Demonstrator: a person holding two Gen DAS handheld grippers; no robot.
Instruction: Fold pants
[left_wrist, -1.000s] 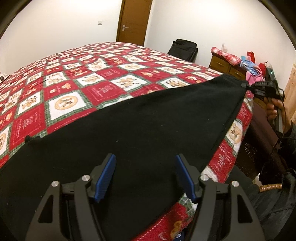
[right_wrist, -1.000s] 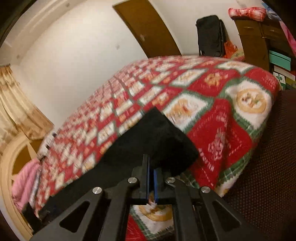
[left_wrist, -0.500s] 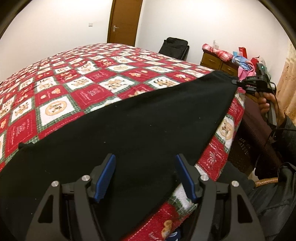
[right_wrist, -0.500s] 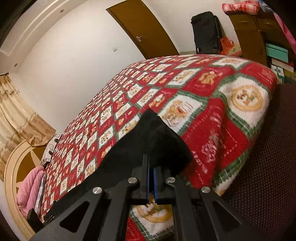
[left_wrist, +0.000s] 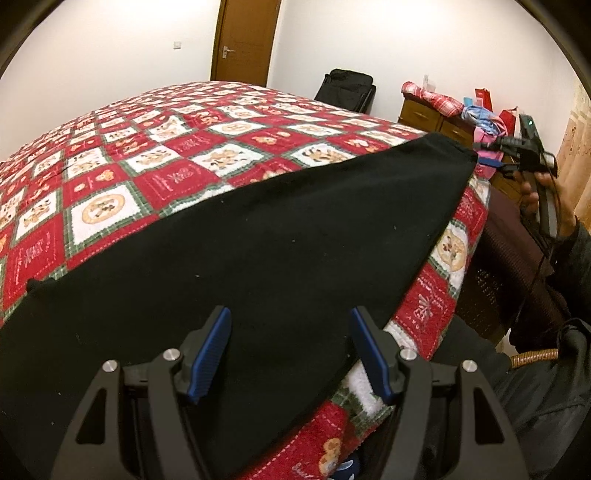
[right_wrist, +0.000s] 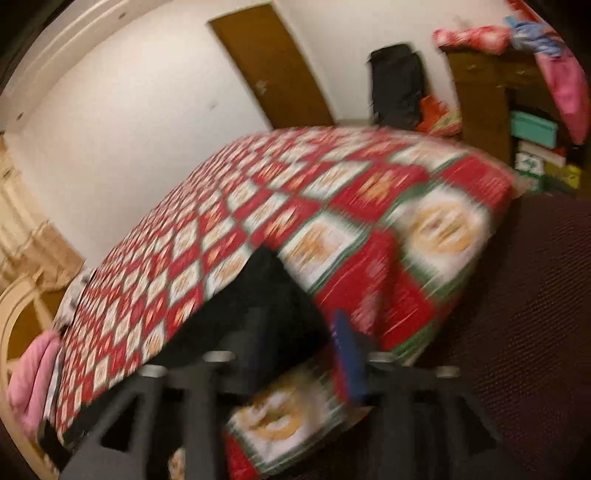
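Black pants (left_wrist: 258, 251) lie spread along the near edge of a bed with a red, white and green patchwork quilt (left_wrist: 155, 147). My left gripper (left_wrist: 290, 336) is open and empty, hovering just above the pants. My right gripper (right_wrist: 299, 332) is open, its jaws apart at the pants' far end (right_wrist: 258, 295); this view is blurred. In the left wrist view the right gripper (left_wrist: 487, 155) sits just beyond the pants' corner, apart from the cloth.
A dark brown bench (right_wrist: 517, 295) stands along the bed's foot. A wooden dresser (left_wrist: 428, 114) heaped with clothes and a black bag (left_wrist: 347, 88) stand by the far wall, next to a brown door (left_wrist: 243, 40).
The right gripper was shut on the pants' end and has opened, letting the cloth go. The left gripper stays open over the pants.
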